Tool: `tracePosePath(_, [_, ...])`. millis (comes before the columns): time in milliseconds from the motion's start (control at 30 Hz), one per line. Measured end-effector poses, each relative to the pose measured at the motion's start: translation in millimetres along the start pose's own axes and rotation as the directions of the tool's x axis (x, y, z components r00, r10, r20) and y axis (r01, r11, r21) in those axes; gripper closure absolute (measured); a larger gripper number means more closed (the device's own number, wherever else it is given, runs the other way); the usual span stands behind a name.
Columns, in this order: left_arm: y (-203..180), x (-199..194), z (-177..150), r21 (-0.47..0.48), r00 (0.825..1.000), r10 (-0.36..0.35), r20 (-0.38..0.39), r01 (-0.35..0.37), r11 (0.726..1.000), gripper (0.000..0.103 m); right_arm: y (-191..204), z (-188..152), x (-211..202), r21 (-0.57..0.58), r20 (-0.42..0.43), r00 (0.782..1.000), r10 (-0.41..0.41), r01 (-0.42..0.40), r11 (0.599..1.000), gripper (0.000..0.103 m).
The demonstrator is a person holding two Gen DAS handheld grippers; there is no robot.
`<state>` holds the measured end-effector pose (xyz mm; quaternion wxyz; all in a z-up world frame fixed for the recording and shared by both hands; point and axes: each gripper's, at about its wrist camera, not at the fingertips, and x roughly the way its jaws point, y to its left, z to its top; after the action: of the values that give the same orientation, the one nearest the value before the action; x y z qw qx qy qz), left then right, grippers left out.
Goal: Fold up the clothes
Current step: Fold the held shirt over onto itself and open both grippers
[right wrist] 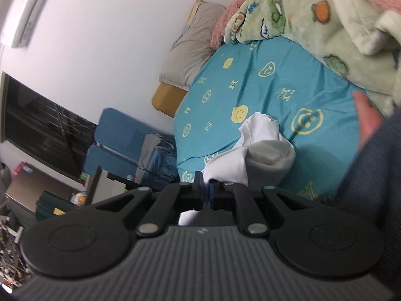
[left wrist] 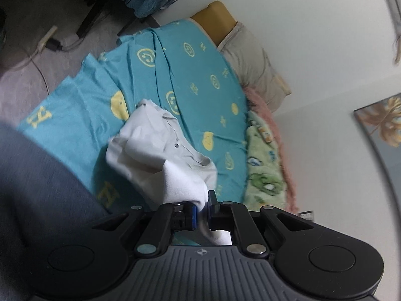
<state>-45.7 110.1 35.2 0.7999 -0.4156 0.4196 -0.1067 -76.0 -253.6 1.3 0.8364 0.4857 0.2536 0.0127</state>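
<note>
A white collared shirt (left wrist: 160, 150) with small buttons hangs bunched above a teal bedsheet (left wrist: 195, 75) printed with yellow smiley faces. My left gripper (left wrist: 203, 207) is shut on a fold of its fabric, which passes between the blue pads and trails below them. In the right wrist view the same white shirt (right wrist: 260, 150) droops in loose folds over the teal sheet (right wrist: 263, 92). My right gripper (right wrist: 206, 190) is shut on another edge of it, cloth pinched between its pads.
A green fleece blanket (right wrist: 313, 17) and a pink fluffy one (left wrist: 263, 110) lie along the bed's wall side, with a grey pillow (left wrist: 253, 60) at its head. A dark blue sleeve (right wrist: 371, 170) and a hand (right wrist: 366, 120) are at the right. Blue chairs (right wrist: 117, 135) stand beside the bed.
</note>
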Motion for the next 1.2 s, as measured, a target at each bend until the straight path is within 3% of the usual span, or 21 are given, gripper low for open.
tracePosePath(267, [-48.6,105.0,62.7,0.11,0.986,0.162,0.031,-0.164,0.98,0.094,-4.1,56.7,105.3,0.017,-0.068,0.993,-0.096,0.097,0.995,0.095])
tracePosePath(433, [-38.7,173.2,89.6,0.1,0.976,0.218,0.027,-0.22,0.97,0.094,-23.3,77.5,170.5,0.048,-0.125,0.982,-0.145,0.152,0.987,0.094])
tracePosePath(700, [3.5,249.3,115.3,0.122,0.968,0.252,0.006,-0.251,0.96,0.094,-61.0,91.1,241.9,0.021,-0.224,0.966,-0.133,0.141,0.99,0.093])
tracePosePath(833, [15.4,273.0,119.3,0.154,0.972,0.232,0.039,-0.236,0.96,0.093,-62.5,100.4,262.2,-0.027,-0.254,0.958,-0.136,0.134,0.991,0.092])
tracePosePath(933, [24.4,284.7,116.7,0.128,0.969,0.239,0.066,-0.245,0.961,0.092,-65.5,108.7,274.4,-0.033,-0.297,0.948,-0.118,0.113,0.993,0.089])
tracePosePath(967, [27.8,286.6,115.8,0.124,0.969,0.237,0.071,-0.244,0.962,0.092,-67.0,110.6,277.4,-0.033,-0.311,0.944,-0.108,0.103,0.994,0.083])
tracePosePath(1033, [30.3,288.6,114.3,0.155,0.971,0.229,0.069,-0.237,0.959,0.091,-68.7,112.4,279.2,-0.035,-0.317,0.944,-0.09,0.083,0.996,0.058])
tracePosePath(1067, [29.6,288.7,113.8,0.188,0.973,0.223,0.063,-0.231,0.955,0.087,-68.7,112.5,277.8,-0.028,-0.306,0.949,-0.081,0.076,0.997,0.032])
tracePosePath(1100, [28.9,288.9,113.3,0.22,0.975,0.217,0.057,-0.224,0.949,0.083,-67.6,112.3,275.2,-0.015,-0.298,0.952,-0.072,0.071,0.997,0.017])
tracePosePath(1133, [28.2,288.9,112.7,0.252,0.976,0.211,0.05,-0.216,0.943,0.067,-65.9,111.9,272.3,0.0,-0.293,0.954,-0.064,0.067,0.998,0.016])
tracePosePath(1167, [25.0,287.0,111.6,0.292,0.98,0.195,0.038,-0.197,0.936,0.044,-62.9,111.5,270.2,0.002,-0.3,0.953,-0.05,0.053,0.999,0.016])
tracePosePath(1200, [21.8,283.0,109.1,0.325,0.984,0.176,0.03,-0.176,0.929,0.032,-58.6,110.3,266.6,-0.015,-0.297,0.954,-0.035,0.032,0.999,0.017])
